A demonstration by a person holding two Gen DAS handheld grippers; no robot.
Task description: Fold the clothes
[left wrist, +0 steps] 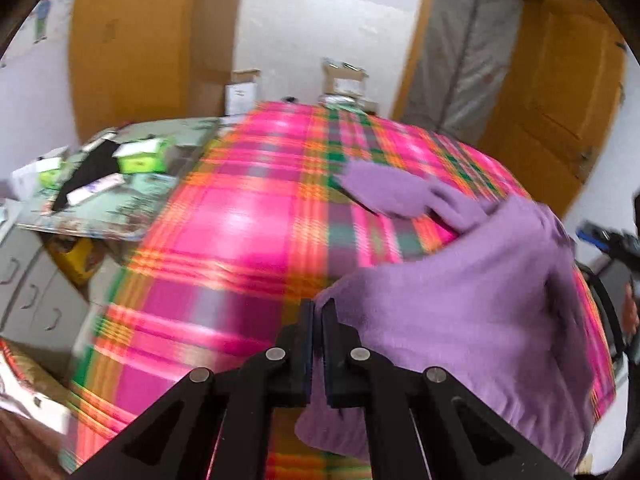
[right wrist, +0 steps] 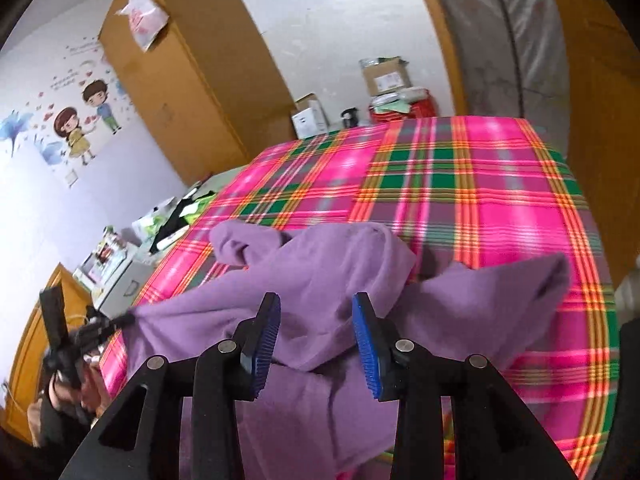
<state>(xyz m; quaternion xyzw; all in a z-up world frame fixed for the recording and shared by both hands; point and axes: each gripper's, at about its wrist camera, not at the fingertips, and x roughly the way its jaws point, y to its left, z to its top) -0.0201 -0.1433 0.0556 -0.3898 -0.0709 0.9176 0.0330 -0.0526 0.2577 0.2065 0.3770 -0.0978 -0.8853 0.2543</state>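
A purple fleece garment lies crumpled on the pink, green and orange plaid bedspread, with one sleeve stretched away from me. My left gripper is shut on the garment's near edge, and purple cloth shows between its fingers. The right wrist view shows the same garment bunched in folds on the bedspread. My right gripper hovers over it, open, with nothing between its blue pads. At the left of that view the left gripper pinches a pulled-out corner of the cloth.
A side desk left of the bed carries green and white boxes. Grey drawers stand below it. Cardboard boxes sit past the bed's far end. A wooden door is at right, a wardrobe at left. A person's hand holds the left gripper.
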